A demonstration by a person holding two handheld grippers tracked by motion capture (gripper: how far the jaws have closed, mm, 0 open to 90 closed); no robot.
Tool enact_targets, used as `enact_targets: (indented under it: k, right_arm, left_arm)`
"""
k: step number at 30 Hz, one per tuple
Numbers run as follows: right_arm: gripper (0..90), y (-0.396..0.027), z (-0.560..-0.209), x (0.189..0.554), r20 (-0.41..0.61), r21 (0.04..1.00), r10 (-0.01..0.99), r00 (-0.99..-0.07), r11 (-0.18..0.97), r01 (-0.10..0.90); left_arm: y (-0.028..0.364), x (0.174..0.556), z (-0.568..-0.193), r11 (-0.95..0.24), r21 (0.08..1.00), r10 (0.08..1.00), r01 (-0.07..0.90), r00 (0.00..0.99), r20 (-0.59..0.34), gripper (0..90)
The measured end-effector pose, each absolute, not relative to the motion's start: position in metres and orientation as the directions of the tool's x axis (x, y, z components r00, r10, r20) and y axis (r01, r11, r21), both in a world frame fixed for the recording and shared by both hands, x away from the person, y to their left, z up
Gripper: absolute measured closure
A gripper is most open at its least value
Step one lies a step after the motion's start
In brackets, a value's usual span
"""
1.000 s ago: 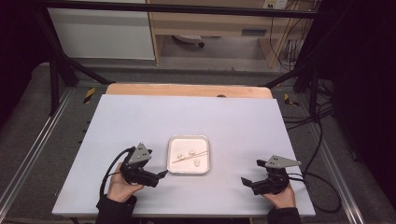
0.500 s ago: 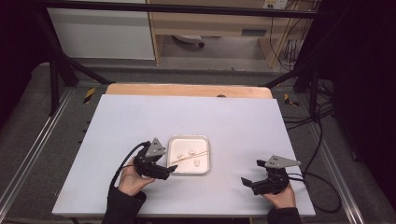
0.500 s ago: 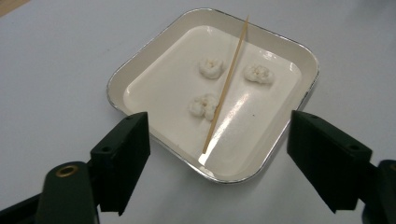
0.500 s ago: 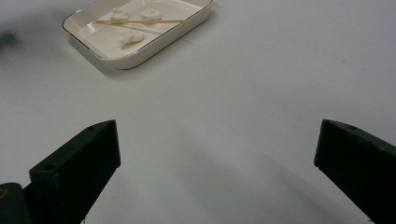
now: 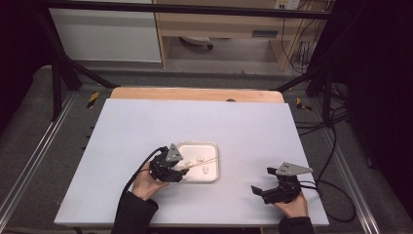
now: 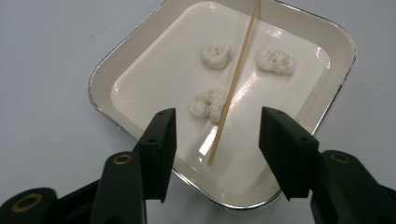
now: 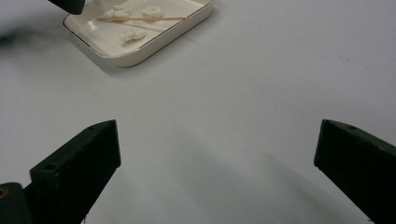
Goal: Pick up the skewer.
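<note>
Your left claw point(image 5: 178, 171) sits at the near left edge of the white tray point(image 5: 212, 176), which lies on the pale bench point(image 5: 195, 122) a little toward your side of the middle. In the left gripper view, that left claw point(image 6: 217, 135) has its two black jaws spread apart, gripping nothing, and the gap between them frames the near end of a thin wooden stick point(image 6: 232, 84). The stick lies slantwise across the tray point(image 6: 105, 77), its near tip resting on the tray floor just ahead of the jaws and its far end running up past the opposite rim. Three small white lumps lie in the tray: one point(image 6: 208, 103) touches the stick on its left, another point(image 6: 216, 52) sits farther back on the same side, and the third point(image 6: 276, 60) lies on the other side of the stick. From above, the stick point(image 5: 197, 164) shows as a pale line across the tray. Your right claw point(image 5: 258, 191) rests low over bare bench near the right front corner, well apart from the tray. In the right gripper view, that claw point(image 7: 217, 154) stands wide and holds nothing, with plain bench point(image 7: 261, 93) between its jaws and the tray point(image 7: 140, 51) off at the upper left.
</note>
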State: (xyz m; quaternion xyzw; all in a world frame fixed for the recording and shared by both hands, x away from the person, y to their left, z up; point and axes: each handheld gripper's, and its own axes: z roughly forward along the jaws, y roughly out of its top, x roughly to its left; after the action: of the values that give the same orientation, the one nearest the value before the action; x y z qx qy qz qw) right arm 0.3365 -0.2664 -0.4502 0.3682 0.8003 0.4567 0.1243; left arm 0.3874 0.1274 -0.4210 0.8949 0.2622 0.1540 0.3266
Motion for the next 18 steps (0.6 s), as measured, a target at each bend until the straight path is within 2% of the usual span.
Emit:
enact_targets:
  k: [9, 12, 18]
  right_arm:
    - [1.3, -0.266, -0.450, 0.337, 0.139, 0.822, 0.700, -0.700, 0.313, 0.476]
    - [1.3, -0.266, -0.450, 0.336, 0.142, 0.821, 0.701, -0.699, 0.311, 0.478]
    - [1.4, -0.266, -0.450, 0.337, 0.143, 0.819, 0.698, -0.701, 0.314, 0.480]
  left_arm:
    - [0.122, 0.394, -0.430, -0.666, 0.645, 0.546, 0.375, 0.834, 0.079, 62.1]
    - [0.122, 0.396, -0.432, -0.674, 0.637, 0.541, 0.376, 0.837, 0.079, 70.1]
    - [0.123, 0.401, -0.435, -0.679, 0.632, 0.528, 0.374, 0.847, 0.065, 78.0]
